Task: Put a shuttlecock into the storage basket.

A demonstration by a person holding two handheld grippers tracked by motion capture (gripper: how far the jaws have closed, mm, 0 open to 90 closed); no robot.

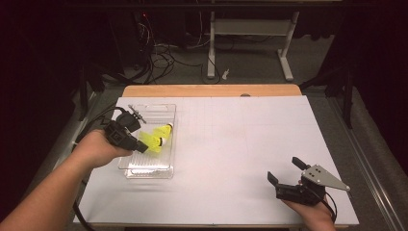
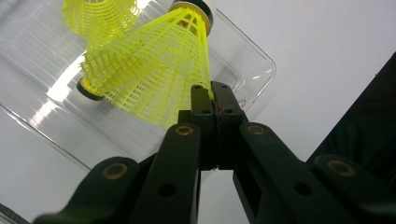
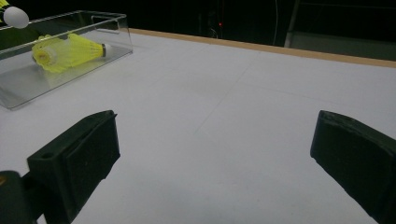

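My left gripper hovers over a clear plastic tray at the table's left. In the left gripper view its jaws stand pressed together, pinching the rim of a yellow mesh shuttlecock; the shuttlecock's cork points away. Two more yellow shuttlecocks lie in the tray beneath. In the high view the shuttlecocks form one yellow cluster. My right gripper rests near the front right edge, open, with nothing between its fingers. From there the tray and a lying shuttlecock sit far left.
A white sheet covers the table, with a wooden edge at the back. Beyond it are a desk frame and cables on the floor. A black cable trails from the left gripper off the table's left side.
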